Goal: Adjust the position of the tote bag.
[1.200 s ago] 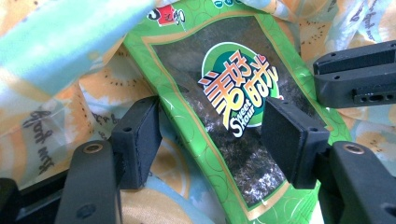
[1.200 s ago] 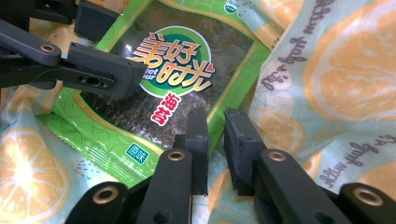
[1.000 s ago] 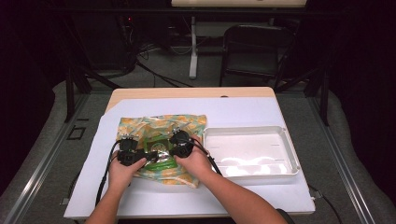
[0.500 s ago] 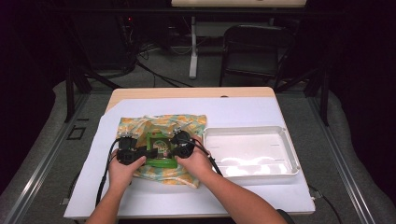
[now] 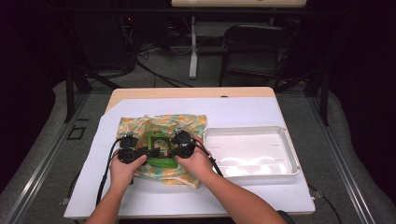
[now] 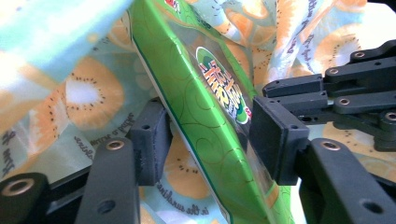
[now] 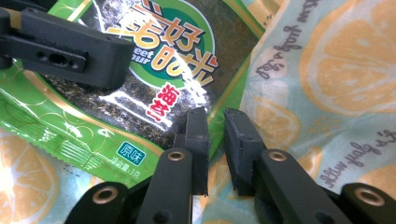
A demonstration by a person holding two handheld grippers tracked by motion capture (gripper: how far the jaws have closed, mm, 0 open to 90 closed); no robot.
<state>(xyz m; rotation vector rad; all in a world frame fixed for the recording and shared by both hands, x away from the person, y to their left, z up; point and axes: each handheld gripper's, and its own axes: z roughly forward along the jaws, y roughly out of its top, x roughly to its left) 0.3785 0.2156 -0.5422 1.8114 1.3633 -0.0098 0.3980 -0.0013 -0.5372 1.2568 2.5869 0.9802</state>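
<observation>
Left gripper view: jaws have been closing astride the green packet (image 6: 201, 126), seemingly untouched; right's narrow.

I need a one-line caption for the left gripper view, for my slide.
Left gripper straddling a green snack packet above a fruit-print cloth.

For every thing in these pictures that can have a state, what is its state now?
Green foil seaweed snack packet: sealed, tilted on edge over the cloth.
Fruit-print cloth bag: rumpled, lying on the white sheet.
White plastic tray: upright, nothing in it.
Left gripper: jaws have just been closing around the packet, a gap at the left pad.
Right gripper: jaws nearly together at the packet's edge; grip unclear.
</observation>
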